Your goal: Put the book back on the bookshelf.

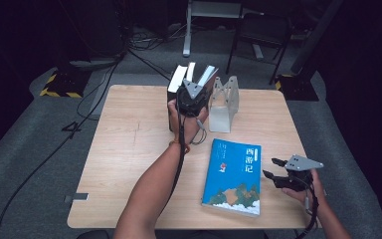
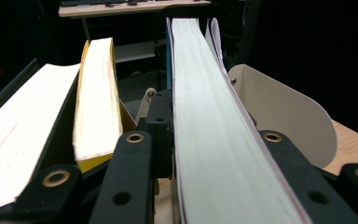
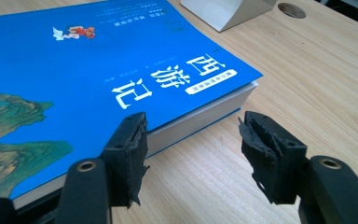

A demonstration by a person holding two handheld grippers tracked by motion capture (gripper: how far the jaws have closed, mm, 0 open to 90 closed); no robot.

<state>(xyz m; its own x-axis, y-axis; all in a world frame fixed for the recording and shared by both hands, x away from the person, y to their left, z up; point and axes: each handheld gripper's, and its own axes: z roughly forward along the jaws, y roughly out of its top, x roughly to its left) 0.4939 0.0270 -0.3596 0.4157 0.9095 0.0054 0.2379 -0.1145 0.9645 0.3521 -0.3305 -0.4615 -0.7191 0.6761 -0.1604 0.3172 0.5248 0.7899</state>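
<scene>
Books: three stand at the table's [image 1: 129, 149] far edge, a black-covered one [image 2: 18, 140], a yellow one [image 2: 98, 107] and a pale one [image 2: 214, 140], all leaning rather than plumb.
Left gripper [image 1: 191, 99]: held over the row, its jaws clamped on the pale book's fore-edge, one jaw on each cover.
Bookend [image 1: 224, 102]: white metal, just beside the pale book on its right; I cannot tell whether they touch.
Blue book [image 1: 234, 177]: lies flat on the near right of the table, cover up, well apart from the row.
Right gripper [image 1: 278, 172]: at the blue book's right edge, jaws spread and empty, one over the cover's corner, the other over bare wood.
Risk, row: letting go of the pale book while it tilts may let it fall against the bookend or back onto the yellow one, and the row could topple like dominoes.
Risk, bookend: a light bookend can slide on smooth wood if the book is pushed sideways into it.
Risk, pinch: a grip on the page edge alone may slip or crease pages when the book is swung.
Risk, blue book: closing on one corner would likely lift just the cover or let the heavy block sag and twist out.
Risk, cable: the left cable [image 1: 179, 149] trails down the forearm and could snag.
</scene>
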